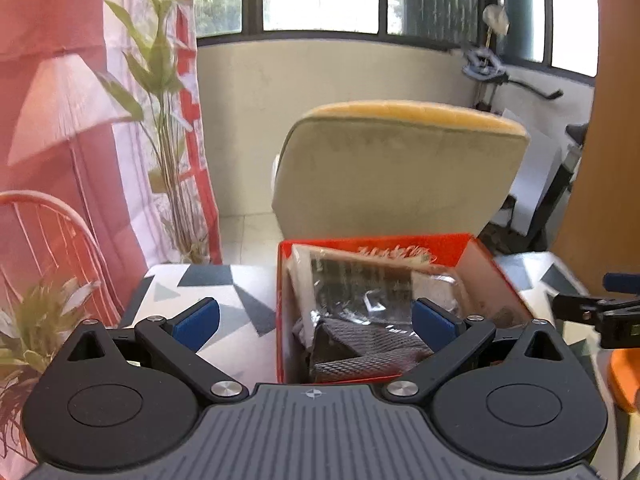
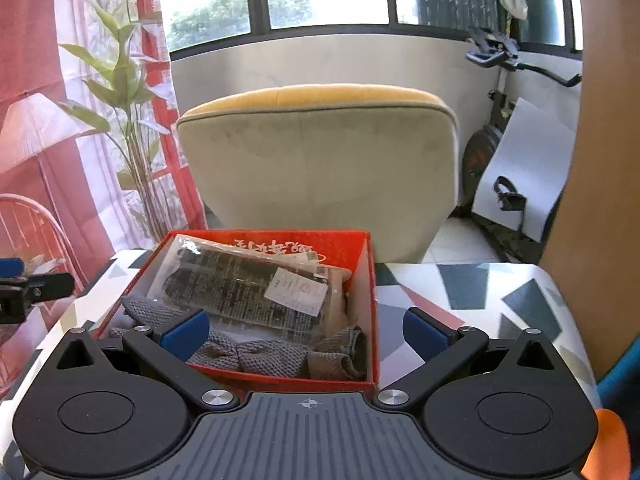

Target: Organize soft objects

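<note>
One patterned table (image 2: 472,292) carries a red box (image 2: 370,280) near its far edge; inside lie a clear plastic packet (image 2: 240,284) and grey knitted cloth (image 2: 280,356). Left hand-held gripper (image 1: 316,320) and right hand-held gripper (image 2: 306,332) hover with fingers apart, empty

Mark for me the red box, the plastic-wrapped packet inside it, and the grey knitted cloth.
red box (image 2: 370,300), right wrist view, on its right wall.
plastic-wrapped packet (image 2: 240,284), right wrist view, on the dark printed middle of the wrap.
grey knitted cloth (image 2: 276,356), right wrist view, on the fold near the front wall.
</note>
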Demonstrator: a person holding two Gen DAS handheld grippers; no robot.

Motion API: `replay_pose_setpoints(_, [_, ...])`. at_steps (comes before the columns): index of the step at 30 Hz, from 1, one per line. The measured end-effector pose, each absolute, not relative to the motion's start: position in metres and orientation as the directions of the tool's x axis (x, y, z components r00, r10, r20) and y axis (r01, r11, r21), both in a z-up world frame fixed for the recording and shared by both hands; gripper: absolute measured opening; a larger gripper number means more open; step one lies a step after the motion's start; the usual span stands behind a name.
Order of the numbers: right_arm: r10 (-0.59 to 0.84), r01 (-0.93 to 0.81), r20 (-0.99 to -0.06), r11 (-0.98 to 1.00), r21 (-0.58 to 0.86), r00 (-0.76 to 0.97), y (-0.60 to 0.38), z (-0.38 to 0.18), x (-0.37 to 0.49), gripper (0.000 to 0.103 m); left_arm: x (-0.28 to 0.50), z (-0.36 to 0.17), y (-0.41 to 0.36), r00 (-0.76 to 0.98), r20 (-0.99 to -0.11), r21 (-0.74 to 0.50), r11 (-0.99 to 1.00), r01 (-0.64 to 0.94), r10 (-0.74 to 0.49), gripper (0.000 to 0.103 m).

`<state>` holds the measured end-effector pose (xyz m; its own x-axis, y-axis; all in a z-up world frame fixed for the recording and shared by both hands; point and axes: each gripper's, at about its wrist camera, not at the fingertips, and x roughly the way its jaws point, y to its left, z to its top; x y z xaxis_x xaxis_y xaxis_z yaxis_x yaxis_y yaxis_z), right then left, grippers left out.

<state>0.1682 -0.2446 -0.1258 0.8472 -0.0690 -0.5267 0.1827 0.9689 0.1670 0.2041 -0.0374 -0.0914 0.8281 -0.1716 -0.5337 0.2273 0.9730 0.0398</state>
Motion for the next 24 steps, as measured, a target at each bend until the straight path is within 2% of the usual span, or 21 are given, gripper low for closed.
replay_pose_setpoints(15, [-0.086,0.209,-0.482,0.956,0.207,0.872,-0.229,-0.082,0.096,0.103,0.126,-0.036,-0.028,0.897,-0.431,0.082,0.986,0.145,-0.096,0.103])
replay_pose_setpoints(24, [-0.185,0.254,-0.383,0.958,0.137,0.905,-0.204,-0.026,0.021,0.103,0.060,0.012,-0.017,0.936,-0.344,0.082,0.990,0.111,-0.076,0.103])
